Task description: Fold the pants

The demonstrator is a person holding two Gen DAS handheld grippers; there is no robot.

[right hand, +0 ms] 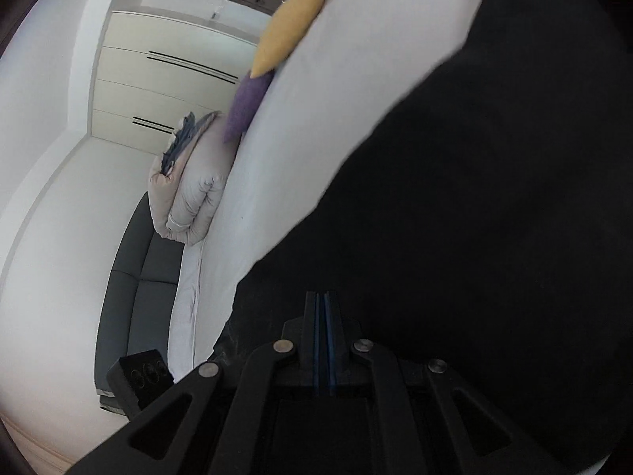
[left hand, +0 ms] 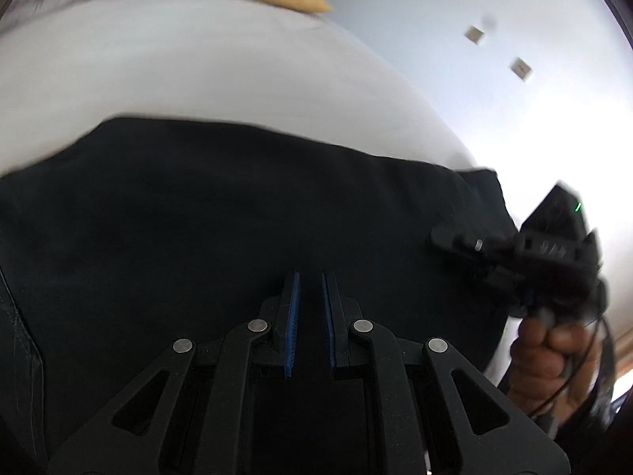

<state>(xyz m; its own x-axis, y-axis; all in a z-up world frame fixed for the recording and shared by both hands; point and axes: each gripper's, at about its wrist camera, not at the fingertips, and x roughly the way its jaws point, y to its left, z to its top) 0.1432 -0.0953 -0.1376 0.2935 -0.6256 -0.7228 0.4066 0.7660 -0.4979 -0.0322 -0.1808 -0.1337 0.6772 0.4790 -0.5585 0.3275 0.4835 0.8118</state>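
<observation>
Black pants (left hand: 217,206) lie spread flat on a white bed sheet (left hand: 198,71). My left gripper (left hand: 309,275) hovers over their middle. Its blue pads stand almost together with only a narrow dark slit, and no cloth shows between them. My right gripper (left hand: 439,237) rests at the pants' right edge, held by a hand (left hand: 550,360). In the right wrist view the right gripper (right hand: 324,297) has its pads pressed together over the pants (right hand: 494,217), close to their edge on the sheet (right hand: 316,118). I cannot tell whether cloth is pinched.
A yellow pillow (right hand: 290,25) and a purple pillow (right hand: 247,107) lie at the bed's far end, with a folded pale duvet (right hand: 190,198) beside them. A dark padded panel (right hand: 134,293) runs along the bed's side. Pale floor (left hand: 494,126) lies off the bed's edge.
</observation>
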